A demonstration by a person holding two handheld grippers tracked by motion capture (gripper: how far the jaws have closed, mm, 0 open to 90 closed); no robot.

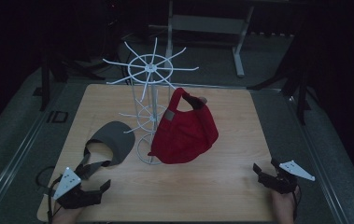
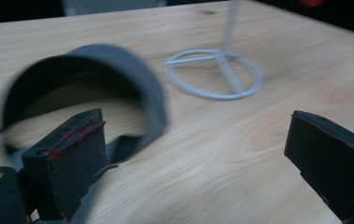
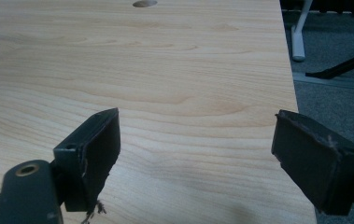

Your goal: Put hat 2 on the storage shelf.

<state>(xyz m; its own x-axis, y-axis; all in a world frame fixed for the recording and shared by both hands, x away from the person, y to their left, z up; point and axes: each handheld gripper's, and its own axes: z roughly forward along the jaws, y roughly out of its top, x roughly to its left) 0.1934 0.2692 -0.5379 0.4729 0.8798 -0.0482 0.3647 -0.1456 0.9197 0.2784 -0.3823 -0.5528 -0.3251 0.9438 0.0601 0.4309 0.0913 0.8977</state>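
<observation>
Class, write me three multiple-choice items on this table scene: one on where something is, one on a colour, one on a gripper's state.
1. Where is the red cap?
A. hanging on the white wire rack
B. flat on the table
C. in a gripper

2. What colour is the visor lying on the table?
A. yellow
B. grey
C. white

3. How are the left gripper jaws?
A. shut on the visor
B. shut on nothing
C. open

Answers: 1 A, the cap hangs from a prong; 2 B, it looks grey in both views; 3 C, a wide gap shows table between the jaws.
</observation>
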